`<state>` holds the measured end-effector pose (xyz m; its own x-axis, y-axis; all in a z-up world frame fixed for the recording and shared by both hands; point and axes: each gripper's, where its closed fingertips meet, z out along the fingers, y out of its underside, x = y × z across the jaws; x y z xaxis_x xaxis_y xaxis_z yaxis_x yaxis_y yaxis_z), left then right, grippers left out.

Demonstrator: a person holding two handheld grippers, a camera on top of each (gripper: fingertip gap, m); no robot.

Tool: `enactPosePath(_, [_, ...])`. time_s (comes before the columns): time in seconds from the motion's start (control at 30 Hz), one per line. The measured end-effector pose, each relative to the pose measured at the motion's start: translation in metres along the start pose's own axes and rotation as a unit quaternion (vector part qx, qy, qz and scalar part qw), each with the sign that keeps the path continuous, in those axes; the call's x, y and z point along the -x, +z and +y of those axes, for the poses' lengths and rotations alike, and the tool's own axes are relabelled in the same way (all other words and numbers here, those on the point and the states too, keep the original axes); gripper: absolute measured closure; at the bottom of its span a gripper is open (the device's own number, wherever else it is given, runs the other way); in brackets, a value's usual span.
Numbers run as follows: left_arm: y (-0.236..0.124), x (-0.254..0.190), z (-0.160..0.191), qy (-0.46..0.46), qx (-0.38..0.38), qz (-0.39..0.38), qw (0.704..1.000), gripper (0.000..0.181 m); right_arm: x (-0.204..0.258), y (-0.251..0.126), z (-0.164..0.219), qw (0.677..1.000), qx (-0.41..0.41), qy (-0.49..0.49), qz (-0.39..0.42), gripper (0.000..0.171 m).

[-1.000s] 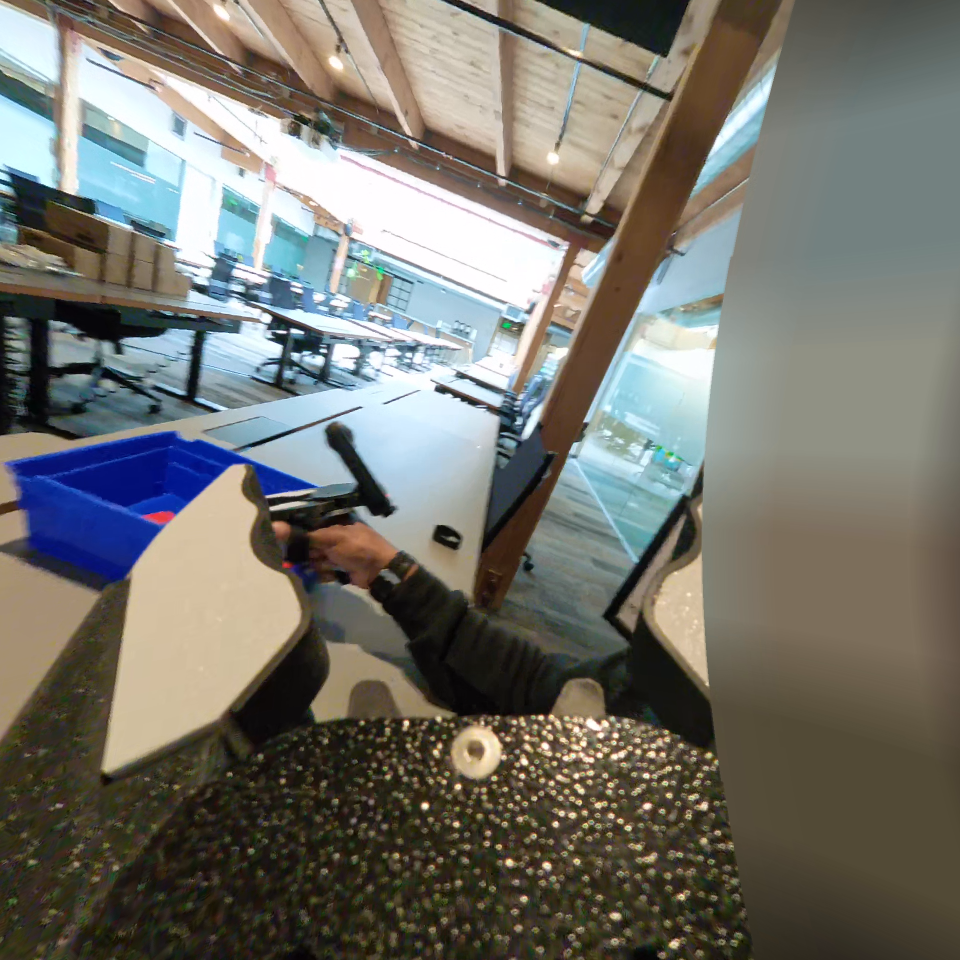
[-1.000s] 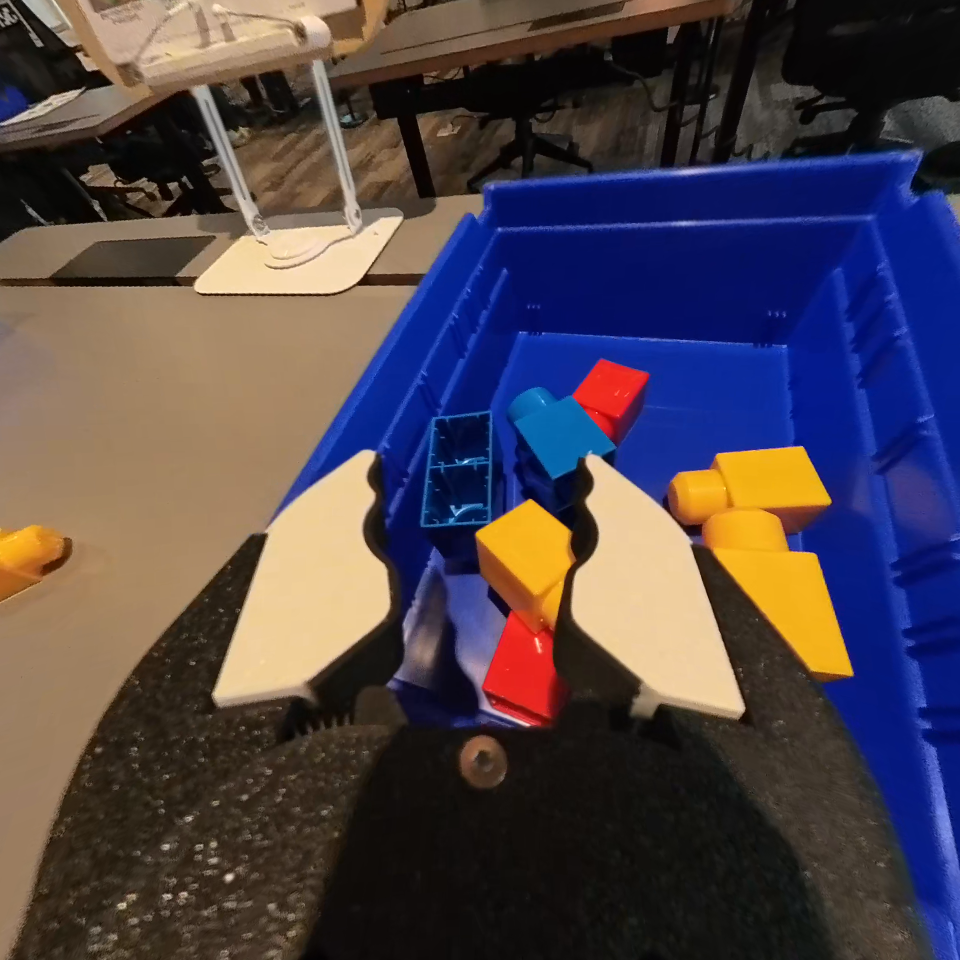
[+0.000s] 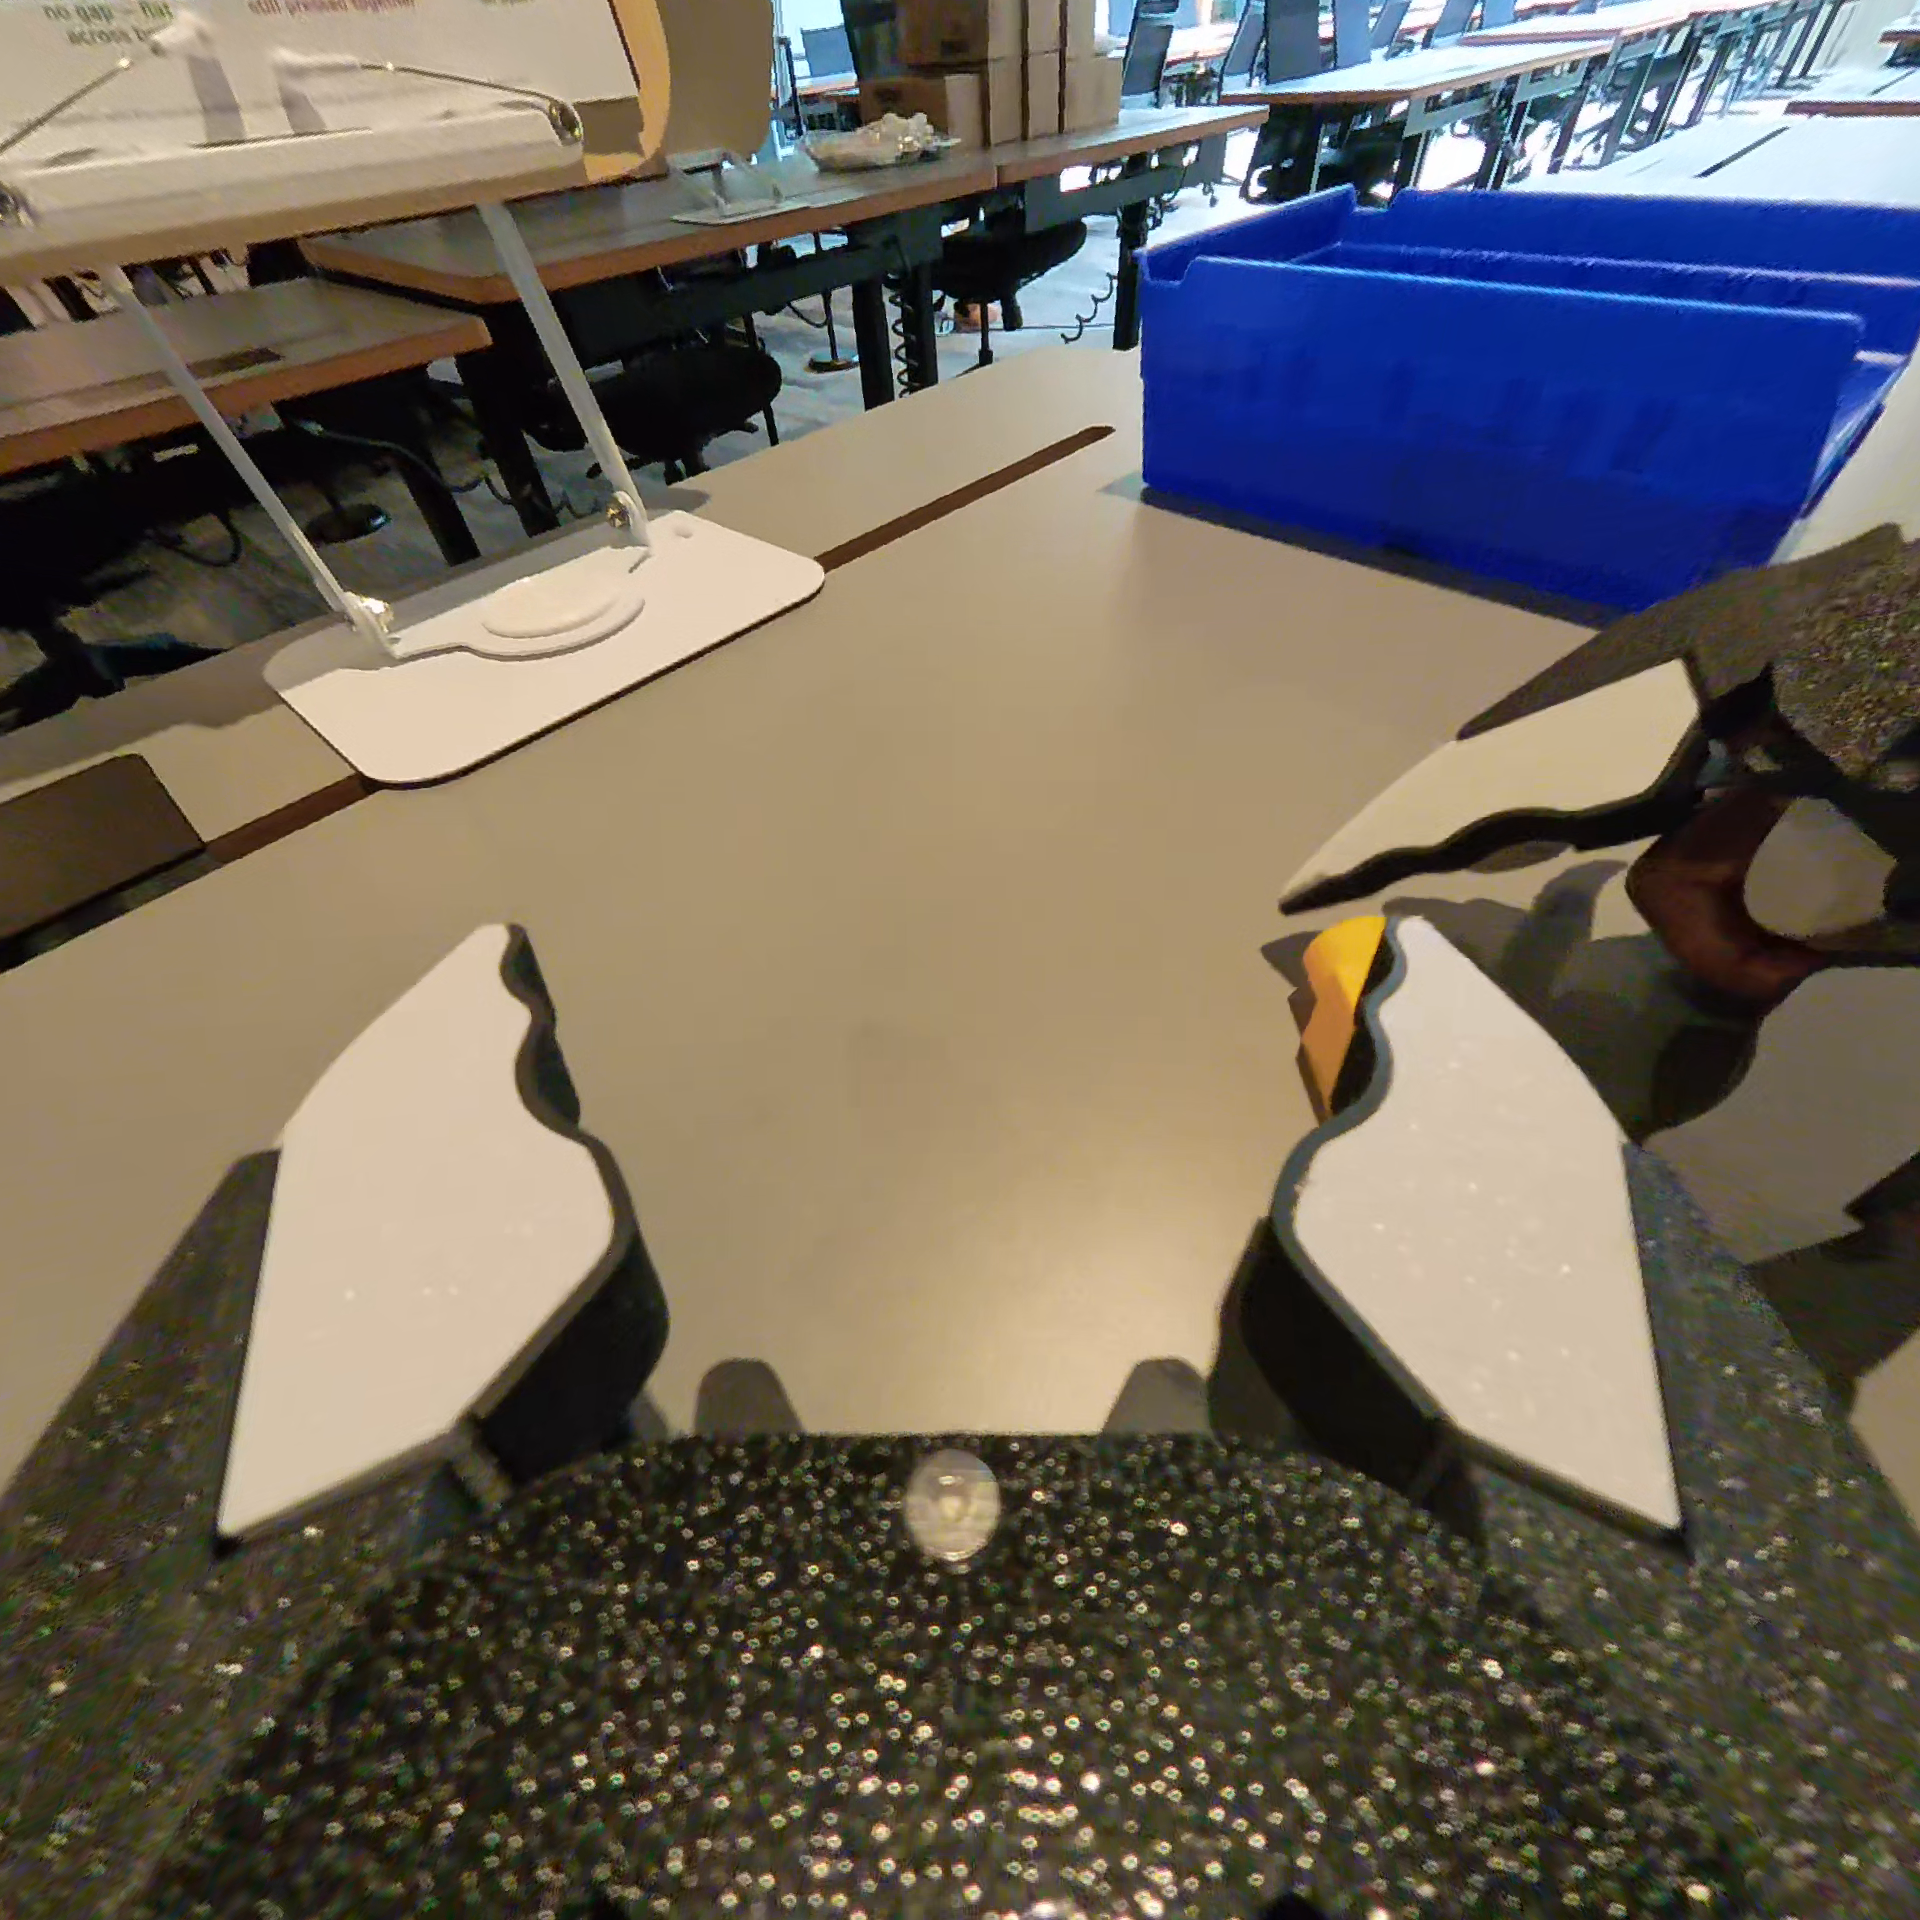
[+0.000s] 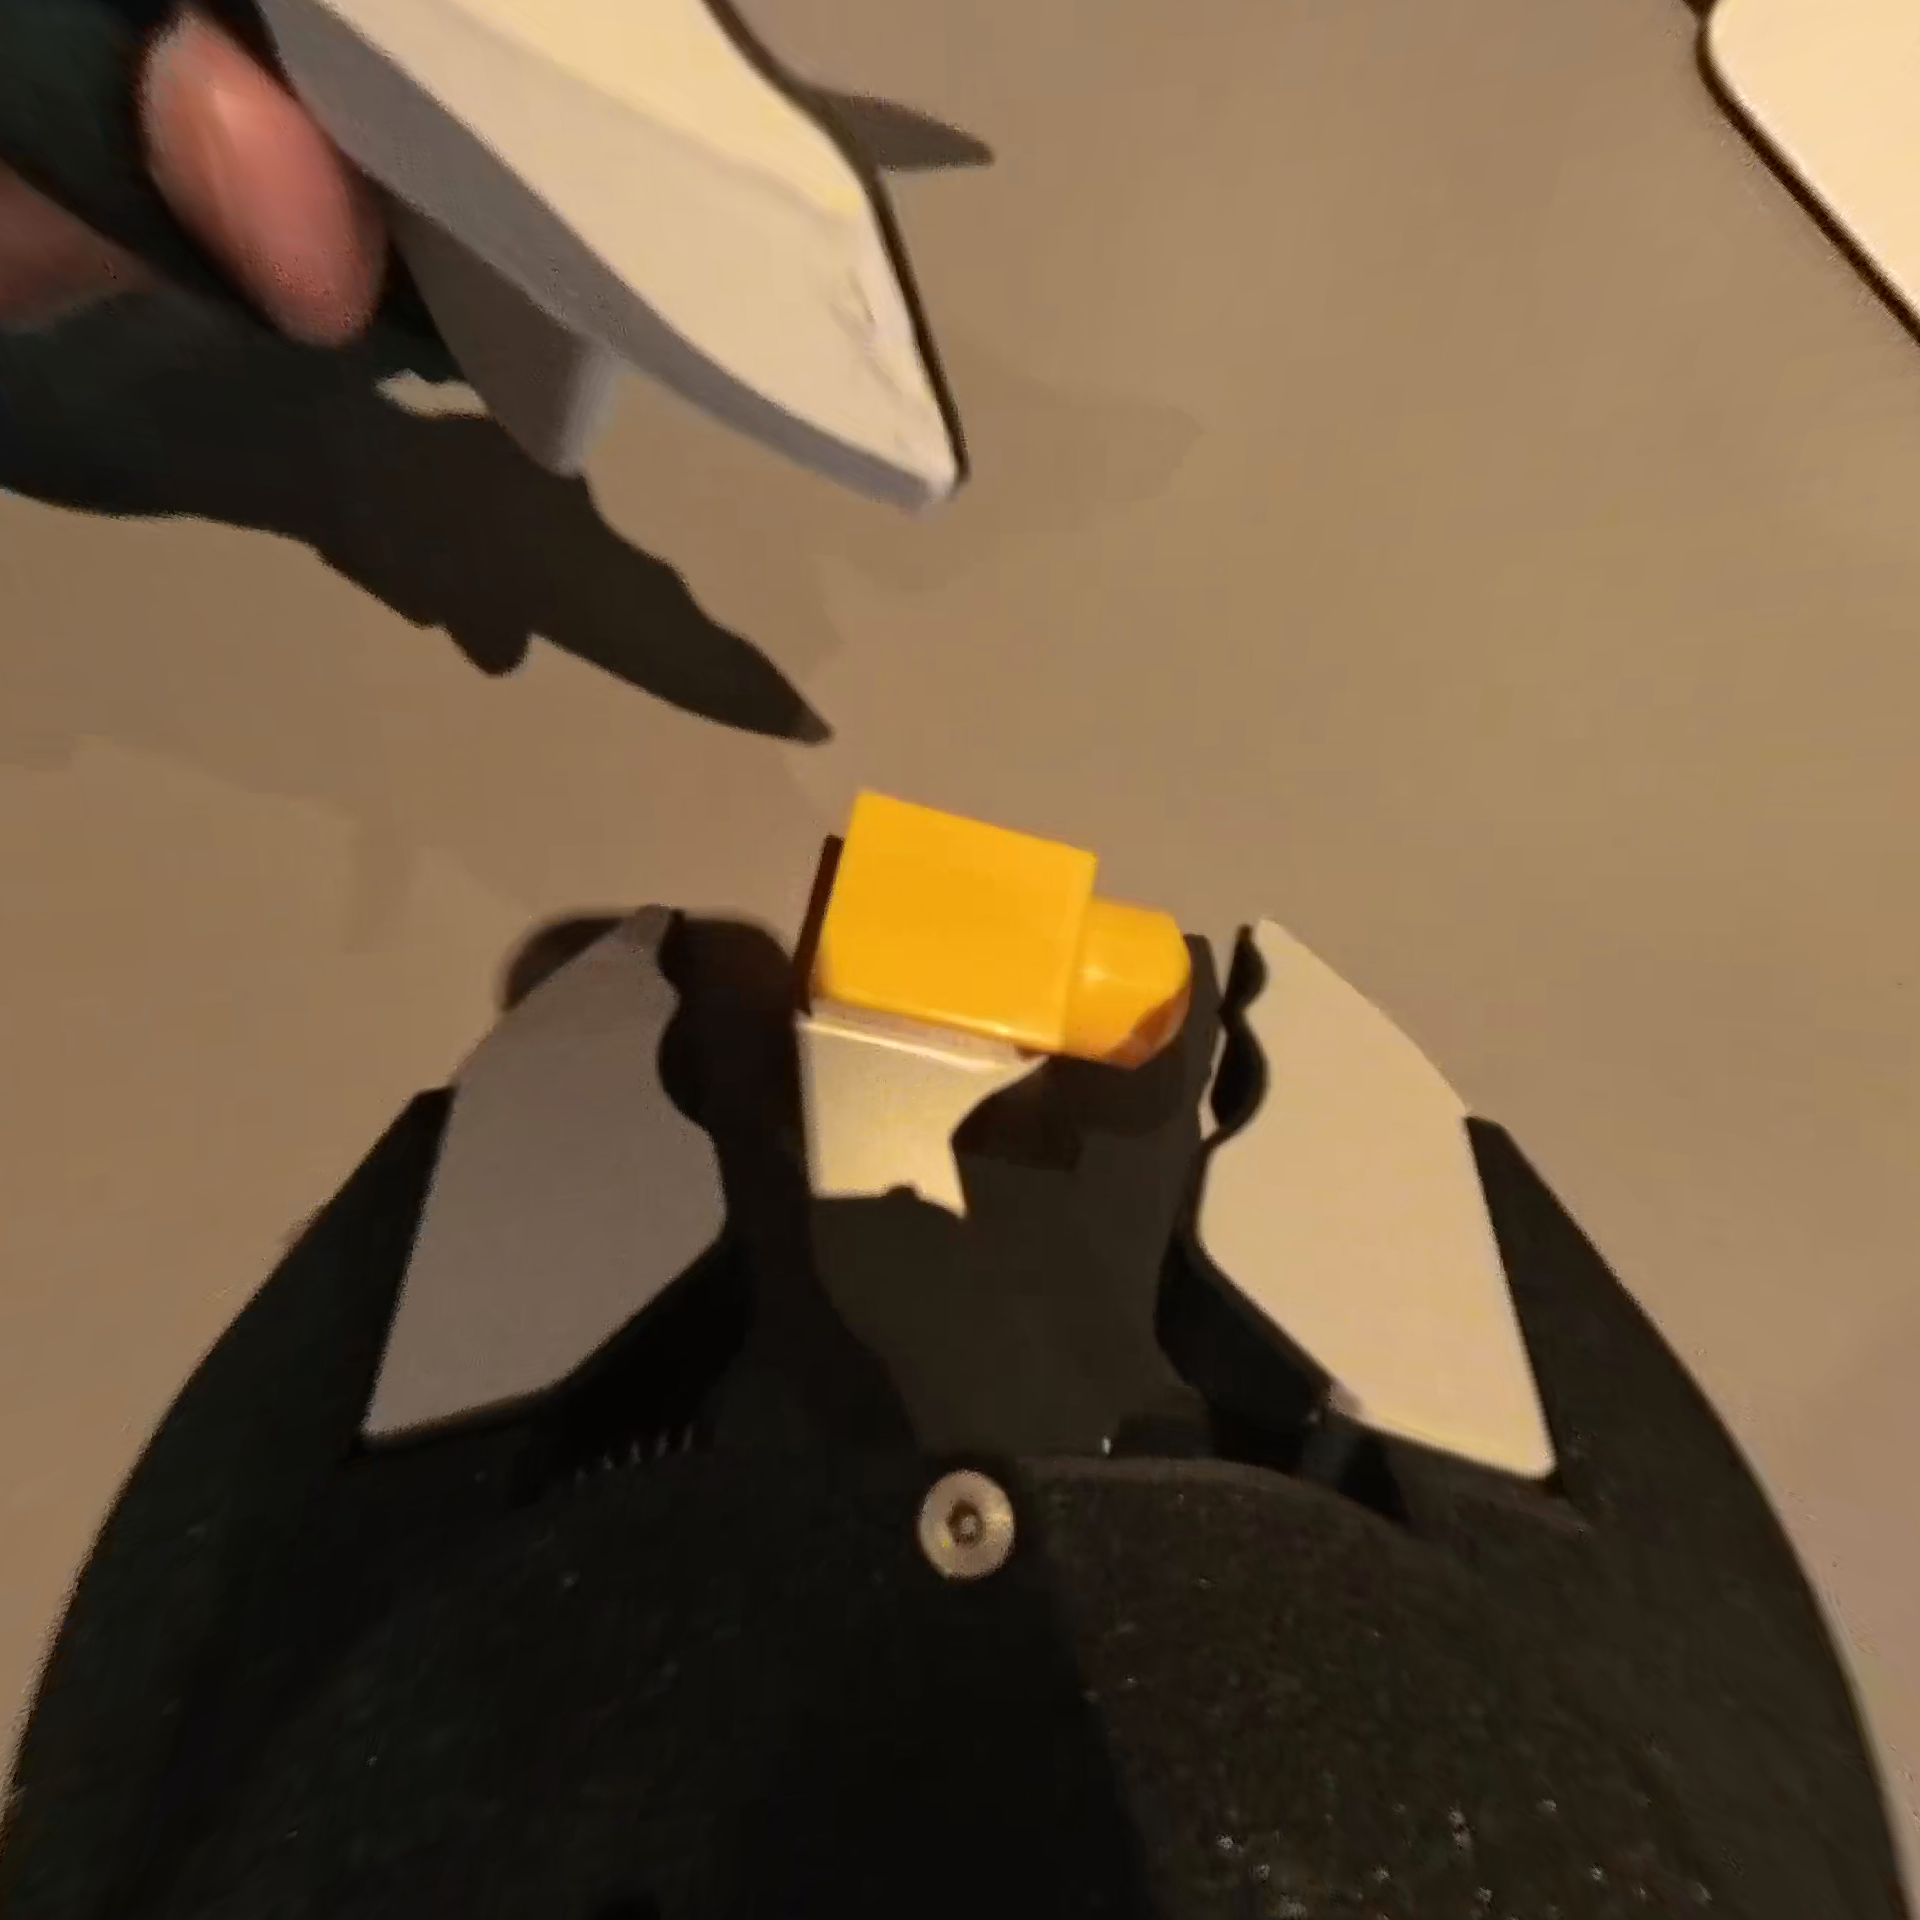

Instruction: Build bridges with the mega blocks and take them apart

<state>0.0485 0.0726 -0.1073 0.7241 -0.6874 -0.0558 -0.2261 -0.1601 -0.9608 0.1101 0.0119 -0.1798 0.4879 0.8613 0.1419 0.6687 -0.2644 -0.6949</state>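
A single yellow block (image 4: pixel 951 925) lies on its side on the grey table (image 3: pixel 935 831), its round stud pointing toward the right finger of the right gripper (image 4: pixel 951 951). That gripper stands wide open around the block, one pale finger on each side and neither clearly touching it (the stud end sits just beside the right finger, with a dark gap between). The left gripper (image 3: pixel 956 1049) is also spread wide and holds nothing; only bare table shows between its fingers. In the left wrist view the block (image 3: pixel 1340 1013) peeks out just beyond that gripper's right finger, mostly hidden behind it, and one finger of the right gripper (image 3: pixel 1496 810) hangs above the block from the right. Well beyond the block, a blue bin (image 3: pixel 1507 405) sits on the table; its contents cannot be seen. A white stand base (image 3: pixel 540 655) lies on the table to the block's far left.
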Motion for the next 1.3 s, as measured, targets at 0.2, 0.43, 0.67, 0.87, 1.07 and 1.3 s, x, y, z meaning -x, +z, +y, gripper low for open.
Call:
enactPosePath(0.2, [-0.001,0.001,-0.001,-0.001,-0.004,-0.003,1.000,0.042,-0.005,-0.005,-0.006,0.999,-0.028,0.017,-0.009,0.103])
enactPosePath(0.43, [-0.002,0.003,-0.001,-0.005,-0.006,-0.006,1.000,0.043,-0.088,-0.101,-0.041,0.977,-0.176,0.039,0.116,0.103])
enactPosePath(0.67, [0.000,0.000,0.001,0.014,0.003,-0.013,1.000,0.044,-0.253,-0.233,0.075,0.916,-0.168,0.229,0.285,0.103])
enactPosePath(0.87, [0.003,-0.001,0.005,0.028,0.017,-0.020,0.999,0.044,-0.269,-0.214,0.160,0.933,-0.031,0.286,0.218,0.102])
enactPosePath(1.07, [0.003,-0.001,0.005,0.030,0.018,-0.021,0.999,0.045,-0.281,-0.189,0.164,0.939,0.056,0.240,0.240,0.103])
enactPosePath(1.3, [0.001,0.000,0.006,0.024,0.020,-0.021,0.999,0.045,-0.323,-0.186,0.197,0.909,0.147,0.203,0.333,0.101])
